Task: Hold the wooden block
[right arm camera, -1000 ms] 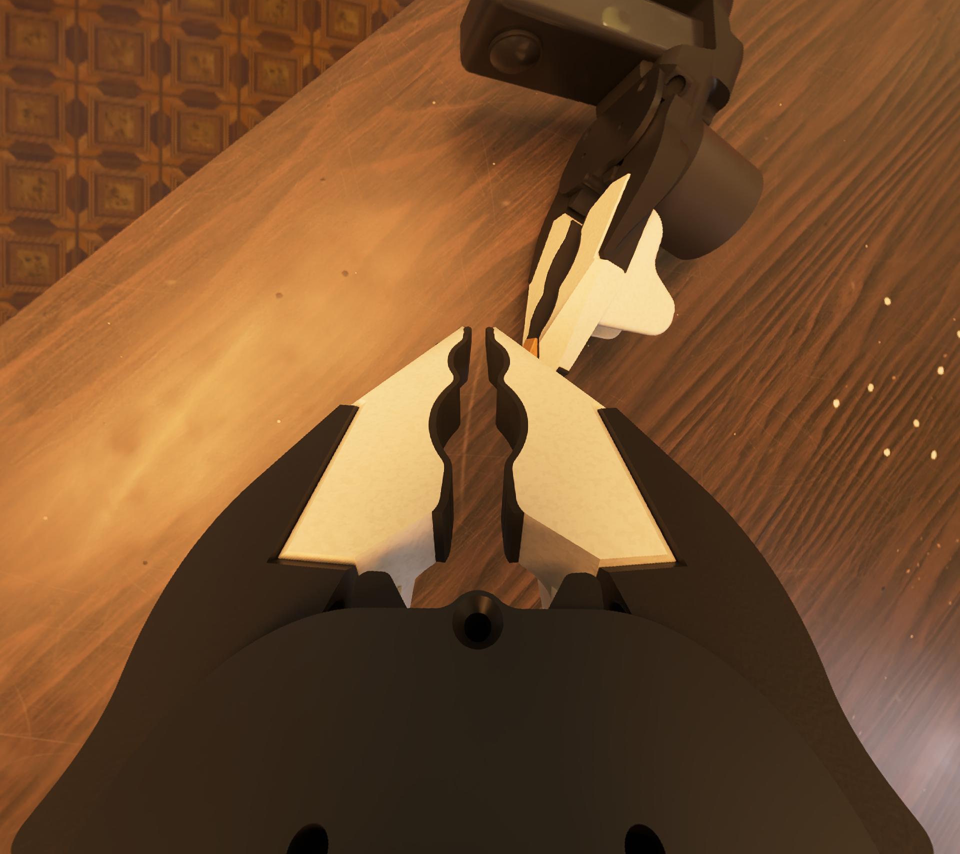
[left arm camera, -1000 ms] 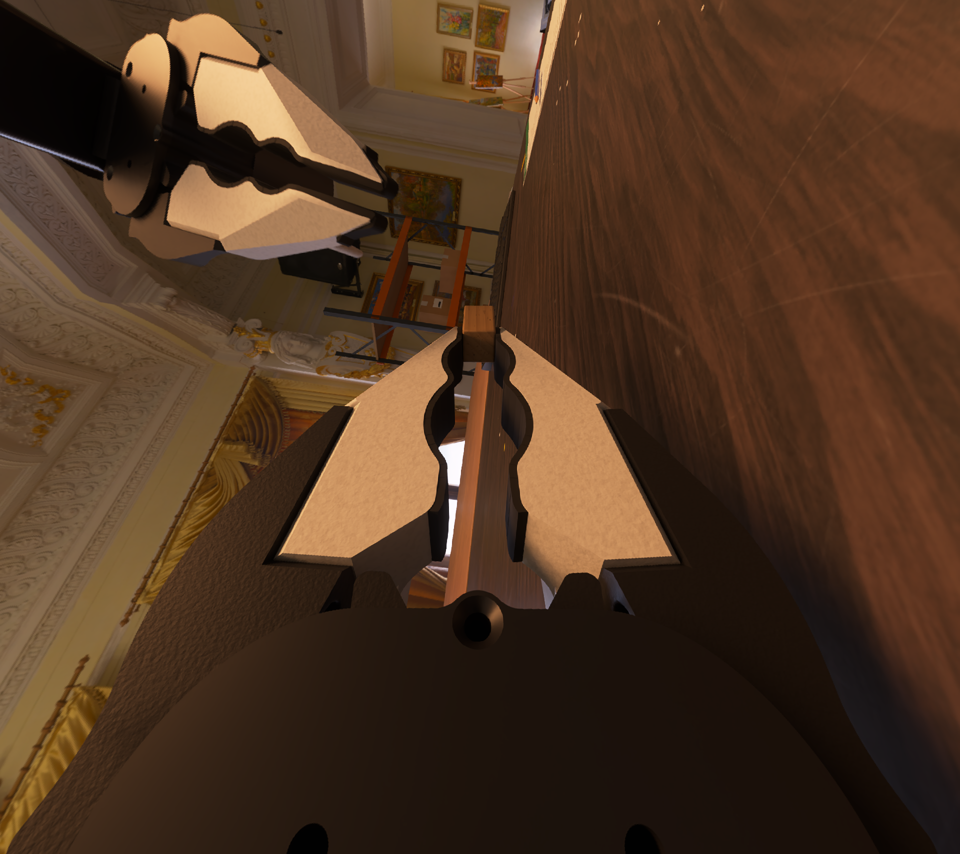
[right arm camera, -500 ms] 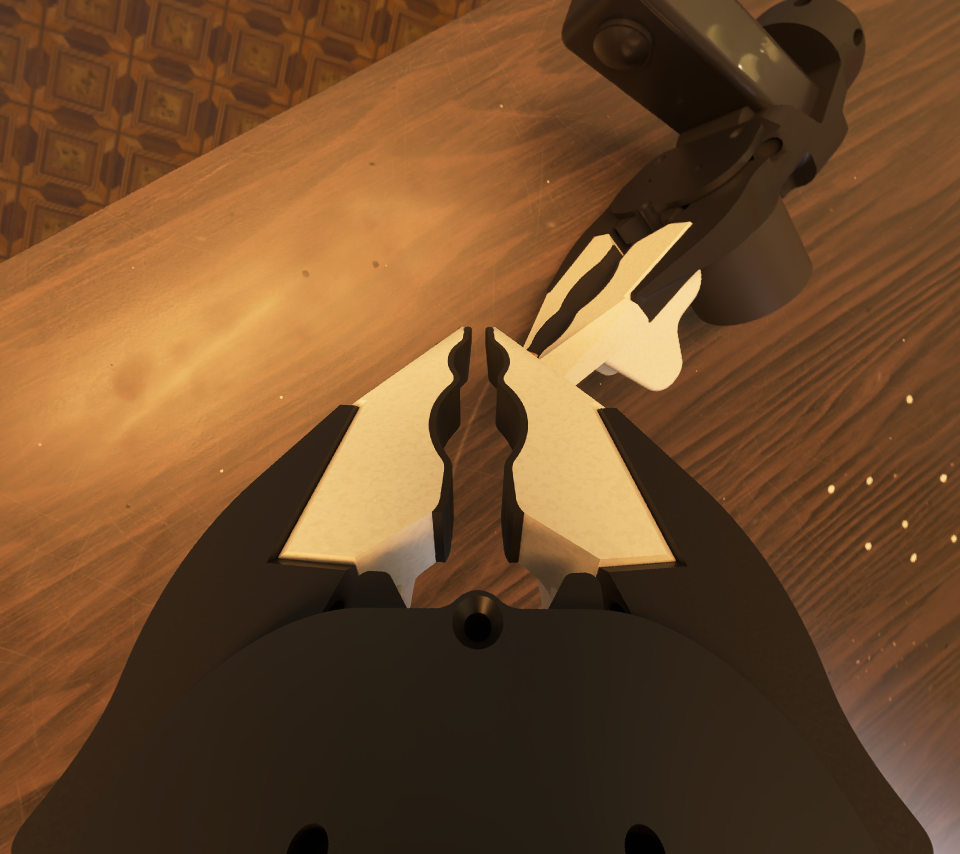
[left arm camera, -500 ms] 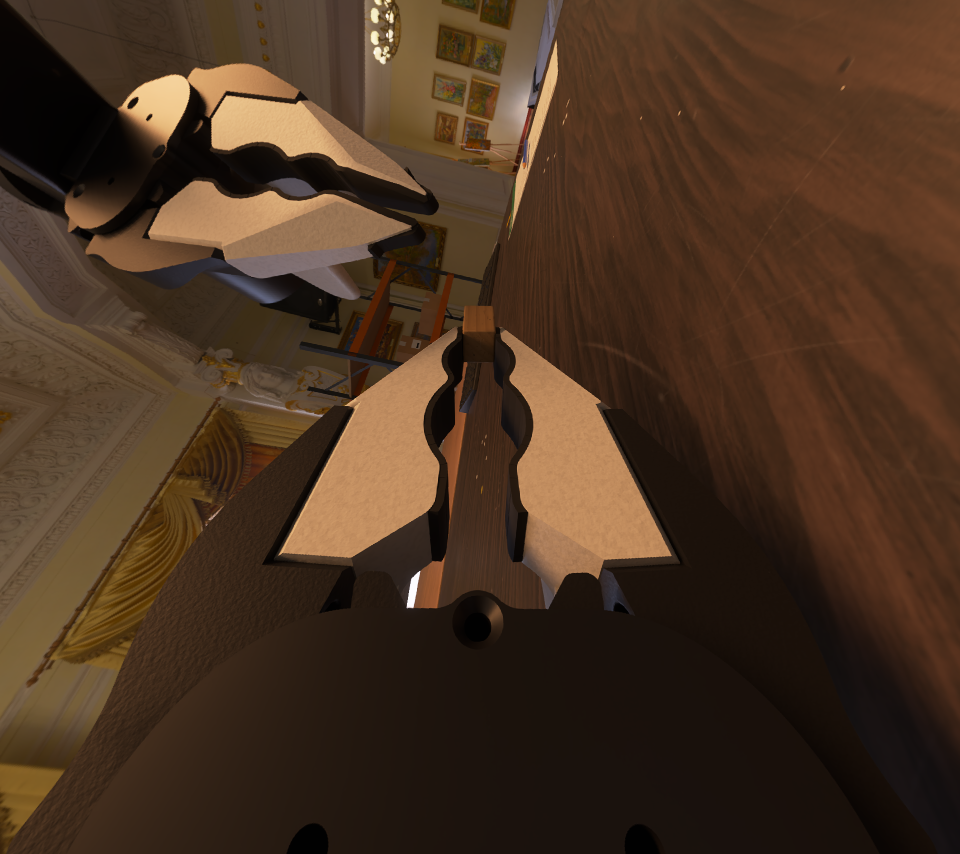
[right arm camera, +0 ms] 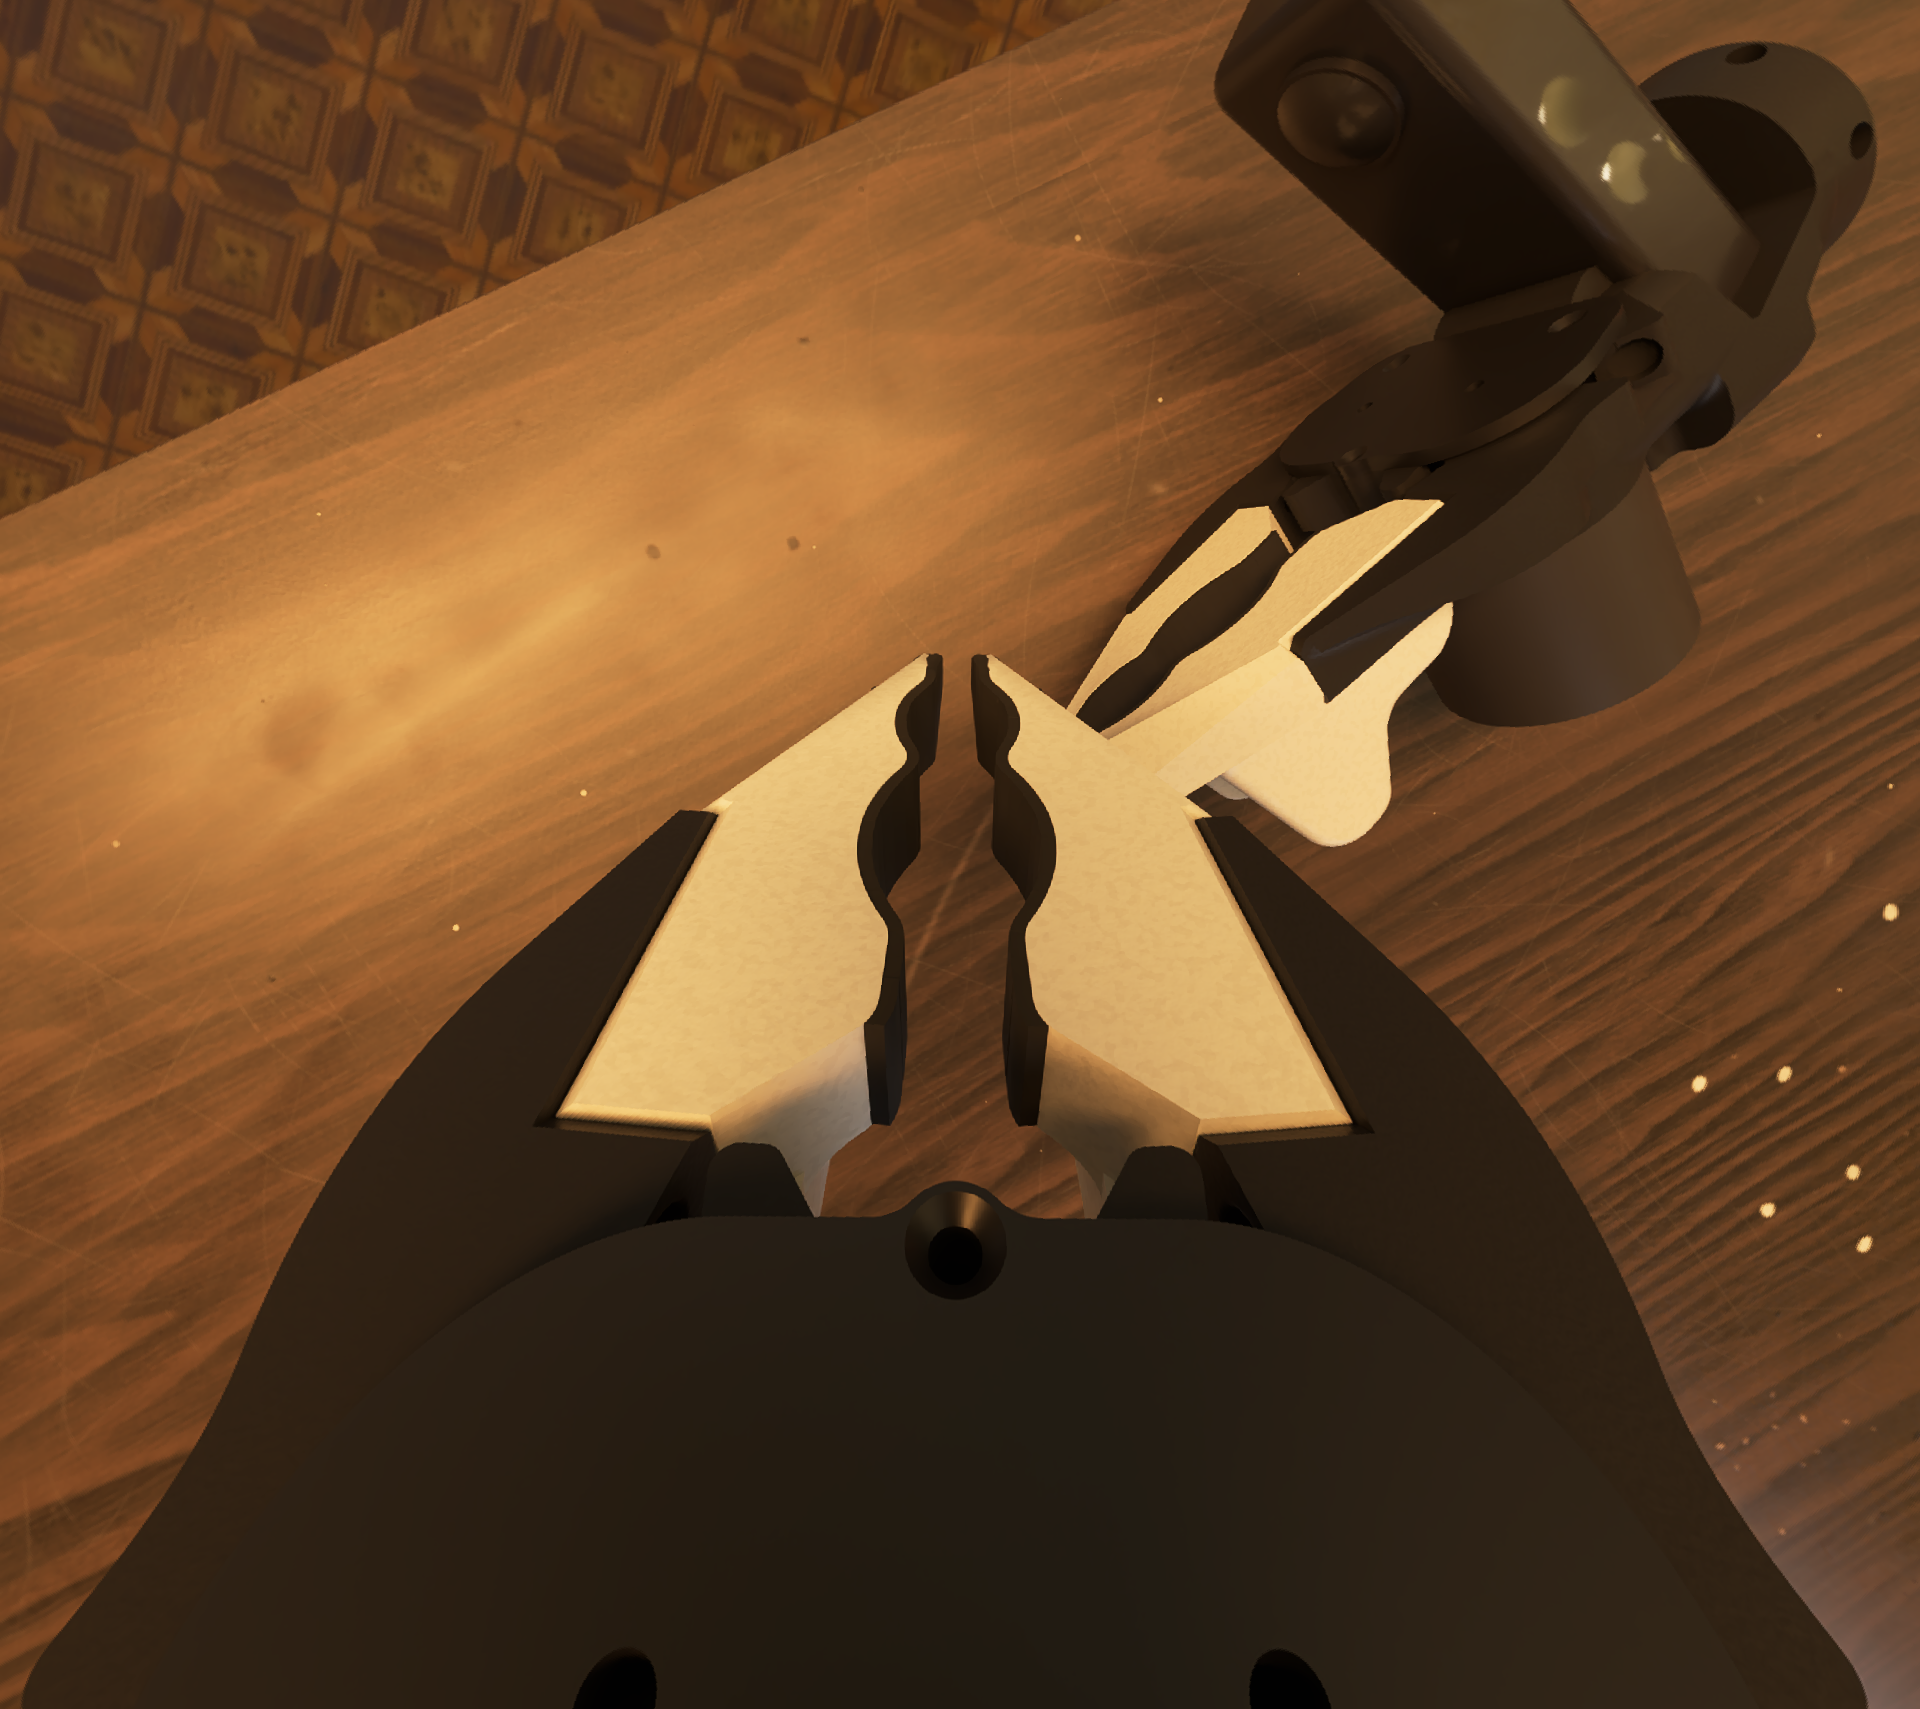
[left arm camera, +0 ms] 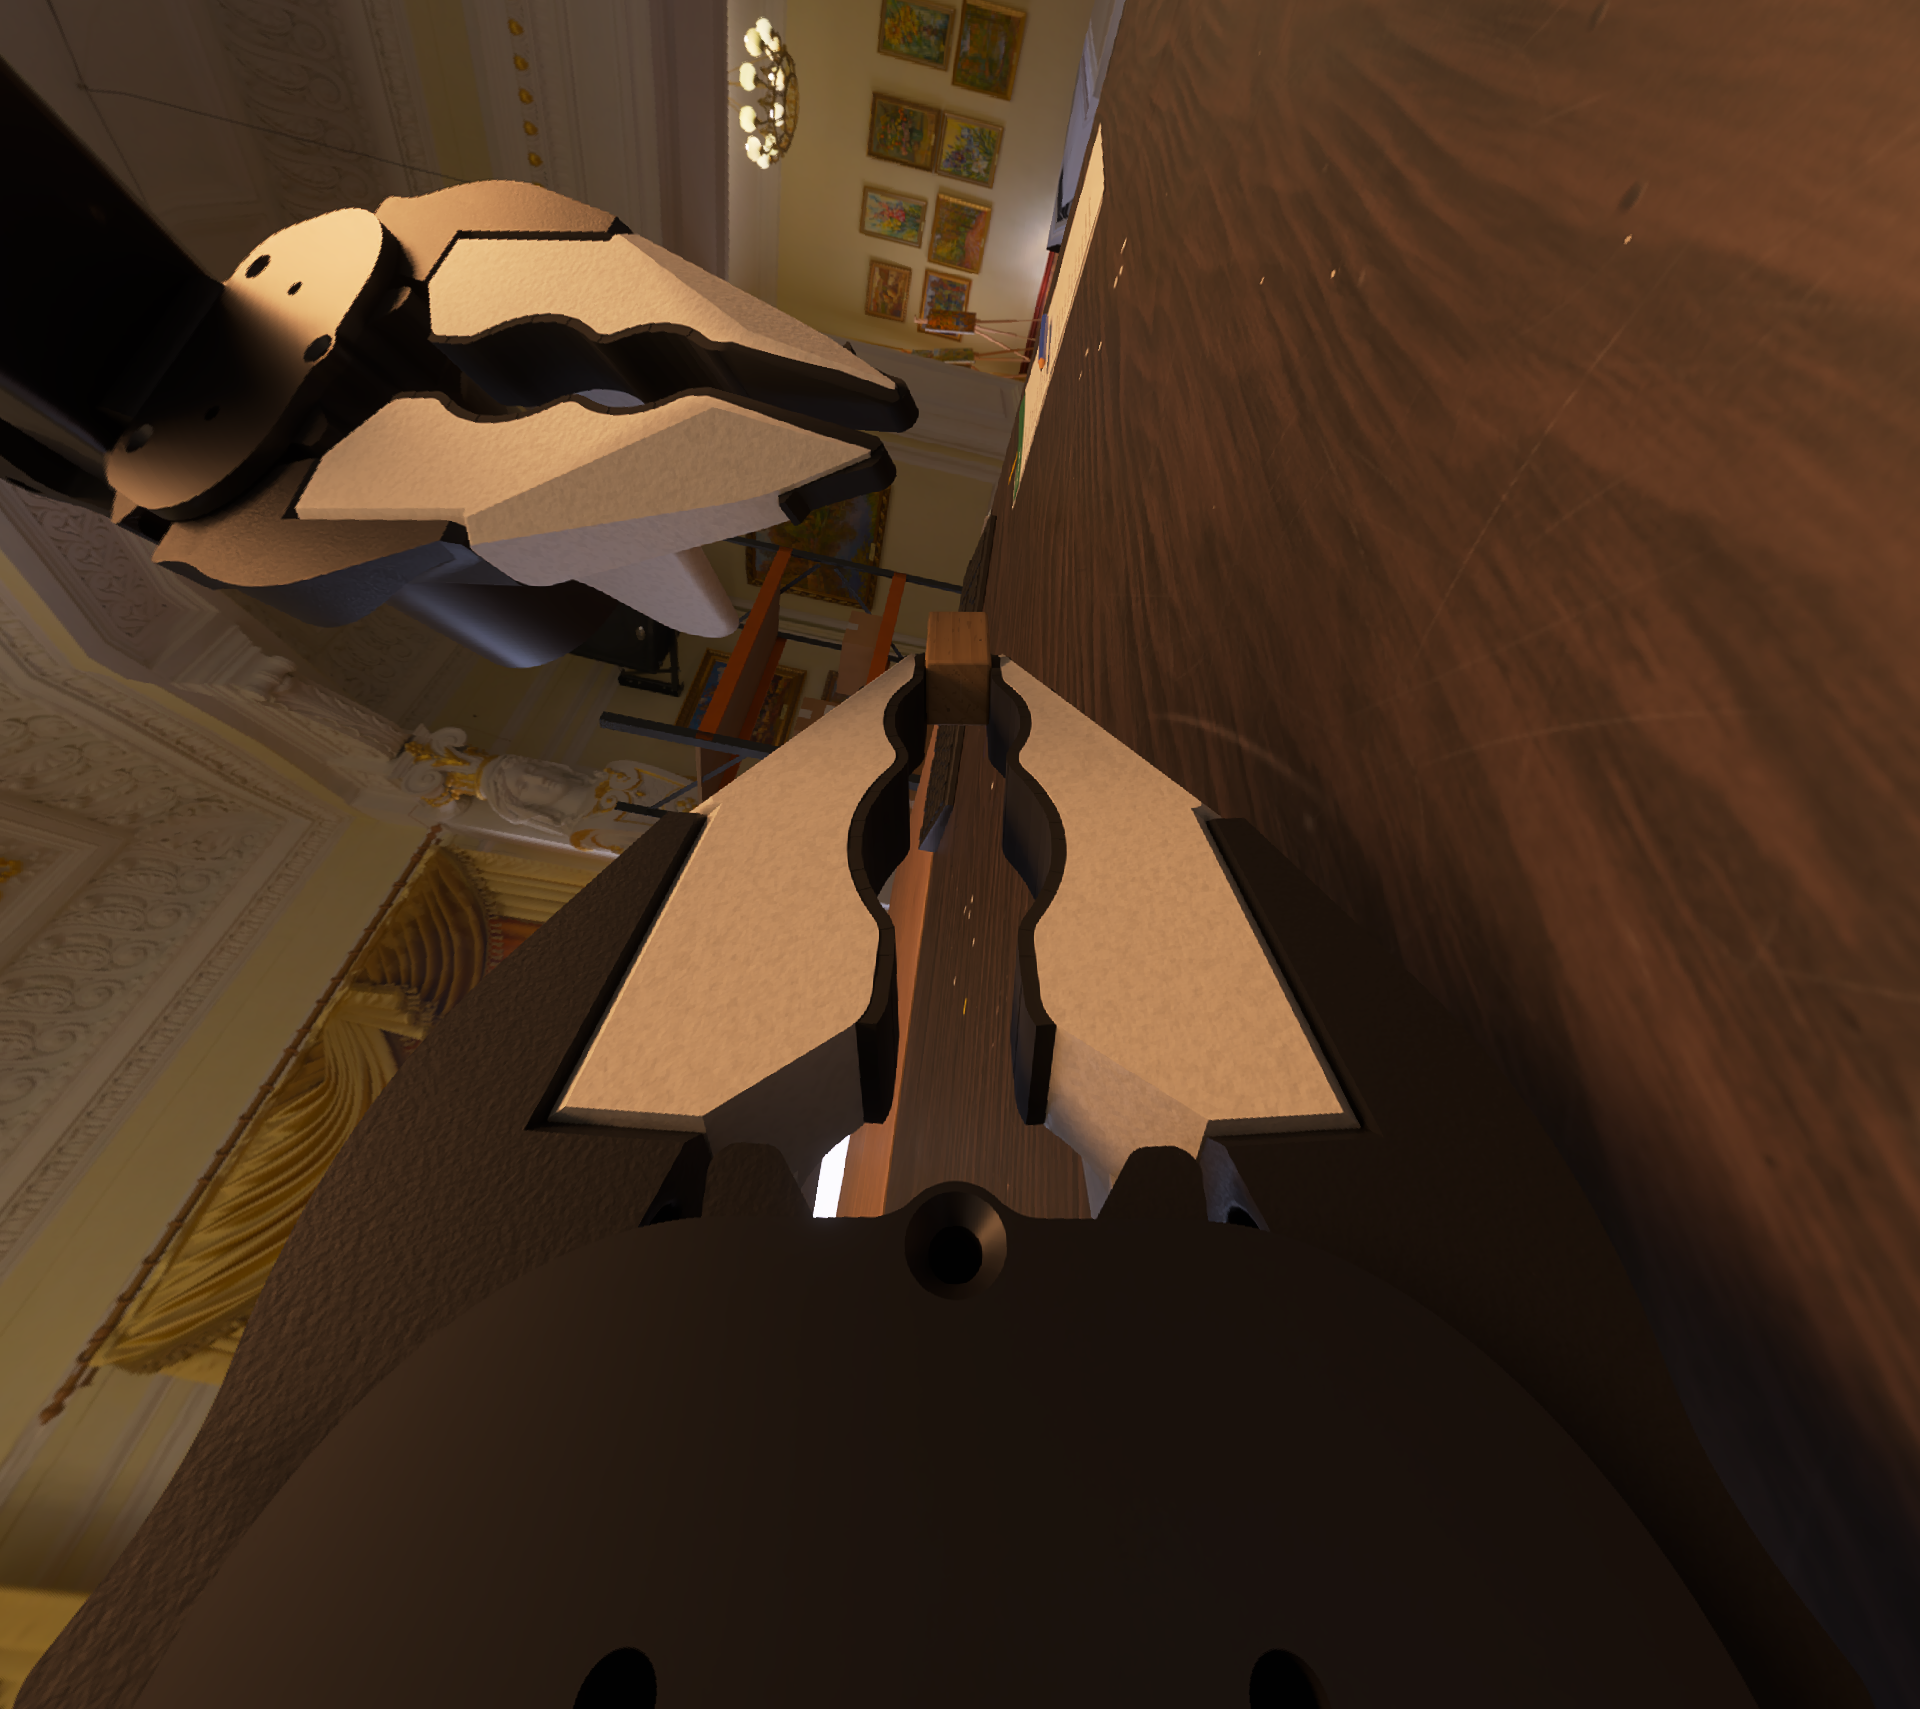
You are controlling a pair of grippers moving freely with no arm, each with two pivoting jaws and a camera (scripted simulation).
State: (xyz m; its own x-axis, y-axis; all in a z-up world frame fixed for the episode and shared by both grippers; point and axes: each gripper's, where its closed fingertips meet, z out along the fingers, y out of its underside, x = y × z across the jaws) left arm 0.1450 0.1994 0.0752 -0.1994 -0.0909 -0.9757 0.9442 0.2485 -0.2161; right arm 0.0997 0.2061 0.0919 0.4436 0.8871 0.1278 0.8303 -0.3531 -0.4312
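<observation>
My left gripper (left arm camera: 956,685) is shut on a small light wooden block (left arm camera: 956,649), which sticks out a little past the fingertips, close to the dark wooden table (left arm camera: 1455,516). My right gripper (right arm camera: 956,672) is shut with only a thin slit between its fingers, and it holds nothing. It hovers over the table (right arm camera: 520,620). In the left wrist view the right gripper (left arm camera: 899,438) hangs at the upper left, its tips a short way from the block. In the right wrist view the left gripper (right arm camera: 1091,712) reaches in from the upper right, its tips beside my right finger (right arm camera: 1101,828). The block is hidden there.
The table's edge runs diagonally across the upper left of the right wrist view, with a patterned brown floor (right arm camera: 312,49) beyond it. The left wrist view shows a room with framed pictures (left arm camera: 935,101) and a chandelier (left arm camera: 769,90) far off.
The right gripper has drawn nearer to the left gripper's tips. In the right wrist view the left gripper has swung to the right and the block's tip no longer shows. The left grip holds.
</observation>
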